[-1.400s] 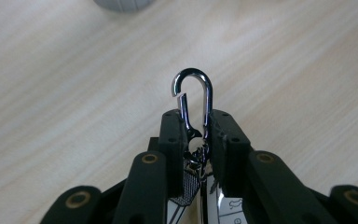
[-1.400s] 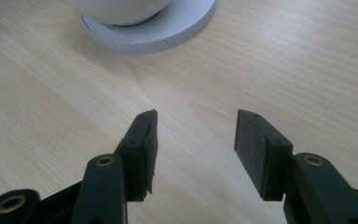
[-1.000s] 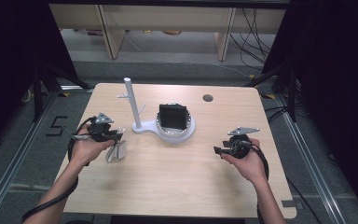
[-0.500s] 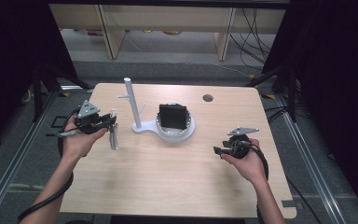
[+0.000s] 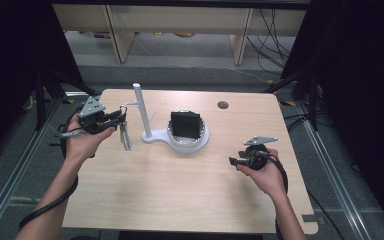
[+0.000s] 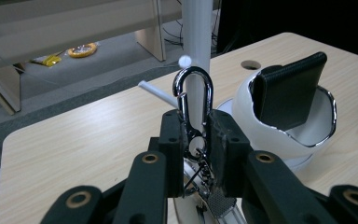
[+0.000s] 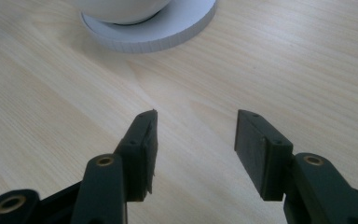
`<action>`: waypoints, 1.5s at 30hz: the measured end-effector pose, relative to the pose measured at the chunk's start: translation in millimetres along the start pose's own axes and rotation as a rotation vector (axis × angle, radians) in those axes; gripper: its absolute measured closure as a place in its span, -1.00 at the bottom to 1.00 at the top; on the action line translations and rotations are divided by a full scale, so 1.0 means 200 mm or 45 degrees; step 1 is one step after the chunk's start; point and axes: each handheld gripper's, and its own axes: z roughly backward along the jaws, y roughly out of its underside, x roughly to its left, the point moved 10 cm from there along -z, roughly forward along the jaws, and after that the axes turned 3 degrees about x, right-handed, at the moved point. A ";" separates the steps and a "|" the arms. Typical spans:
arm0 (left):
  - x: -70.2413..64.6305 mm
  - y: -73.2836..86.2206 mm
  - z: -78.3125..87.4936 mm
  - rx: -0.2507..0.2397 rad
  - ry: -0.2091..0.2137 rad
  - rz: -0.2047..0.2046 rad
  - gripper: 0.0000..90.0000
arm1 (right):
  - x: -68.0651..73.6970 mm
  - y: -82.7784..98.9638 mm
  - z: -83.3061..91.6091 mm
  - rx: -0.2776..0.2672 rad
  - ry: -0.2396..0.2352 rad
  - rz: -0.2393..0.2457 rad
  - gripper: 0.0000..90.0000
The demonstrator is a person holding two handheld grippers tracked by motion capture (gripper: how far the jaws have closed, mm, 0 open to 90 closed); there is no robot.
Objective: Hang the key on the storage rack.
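Left gripper [image 6: 198, 140] clamps silver metal carabiner keychain [image 6: 193, 100], frame centre | right gripper [image 7: 193, 140] open, empty | risk: we miss white stand's peg [image 6: 158, 93], keychain drops.

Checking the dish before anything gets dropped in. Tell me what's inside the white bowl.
A black wallet stands upright inside the white bowl, leaning on its rim. The bowl's bottom beneath it is hidden.

My right gripper [image 7: 193, 140] hovers over the pale wooden table [image 7: 307, 70], jaws apart with nothing between them. At twelve o'clock sits the round white base [image 7: 168, 30] of a stand.
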 end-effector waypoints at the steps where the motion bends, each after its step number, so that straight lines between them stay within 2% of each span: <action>1: 0.00 -0.01 0.00 -0.004 0.002 -0.002 0.68 | 0.00 0.00 0.00 0.005 0.007 -0.008 0.12; 4: 0.01 -0.03 -0.01 -0.008 0.005 -0.001 0.68 | 0.00 0.01 0.01 0.013 0.021 -0.007 0.12; 12: 0.03 -0.04 -0.04 0.002 0.031 0.020 0.69 | 0.00 0.01 0.00 0.012 0.014 0.000 0.12; 13: 0.03 -0.04 -0.04 0.004 0.033 0.019 0.69 | 0.00 0.01 0.00 0.021 0.017 -0.015 0.12; 15: 0.03 -0.04 -0.04 0.003 0.037 0.015 0.70 | 0.00 0.00 -0.01 -0.003 0.021 0.005 0.12; 17: 0.02 -0.05 -0.05 0.002 0.041 0.011 0.70 | 0.01 0.01 0.00 0.020 0.013 -0.031 0.12; 18: 0.02 -0.05 -0.05 0.004 0.042 0.011 0.71 | 0.00 0.01 0.00 0.035 0.021 -0.016 0.12; 19: 0.02 -0.05 -0.05 0.009 0.045 0.007 0.71 | 0.01 0.01 -0.01 0.015 0.020 -0.025 0.12; 22: 0.03 -0.05 -0.06 0.018 0.059 0.020 0.72 | 0.00 0.01 -0.01 0.002 0.020 0.011 0.12; 24: 0.03 -0.05 -0.06 0.019 0.079 0.032 0.74 | 0.00 0.01 -0.01 0.007 0.018 0.001 0.11; 25: 0.03 -0.05 -0.06 0.012 0.091 0.045 0.87 | 0.01 0.01 -0.01 0.012 0.015 -0.011 0.11; 30: 0.01 -0.03 -0.06 0.028 0.099 0.034 0.90 | 0.01 0.02 -0.01 0.027 0.011 -0.032 0.11; 31: 0.01 -0.03 -0.06 0.029 0.098 0.036 0.90 | 0.01 0.01 -0.02 0.000 0.013 -0.021 0.11; 33: 0.01 -0.04 -0.06 0.026 0.088 0.039 0.91 | 0.00 0.00 -0.02 -0.010 0.012 -0.008 0.11; 37: 0.01 -0.03 -0.03 0.027 0.078 0.038 0.92 | 0.01 0.01 -0.02 0.000 0.014 -0.019 0.11; 38: 0.01 -0.03 -0.02 0.020 0.076 0.046 0.92 | 0.01 0.02 -0.01 0.038 0.007 -0.030 0.10; 41: 0.01 -0.03 0.02 0.009 0.058 0.041 0.93 | 0.01 0.02 -0.01 0.036 0.008 -0.030 0.10; 42: 0.01 -0.04 0.02 -0.001 0.054 0.049 0.93 | 0.00 0.01 -0.01 0.017 0.013 -0.003 0.10; 43: 0.02 -0.04 0.03 -0.006 0.043 0.051 0.93 | 0.00 0.01 -0.01 0.018 0.012 0.000 0.10; 44: 0.03 -0.04 0.04 -0.003 0.025 0.048 0.93 | 0.01 0.01 -0.02 -0.009 0.010 -0.016 0.10; 45: 0.04 -0.05 0.05 -0.014 0.007 0.052 0.93 | 0.01 0.02 -0.01 0.032 0.017 -0.014 0.10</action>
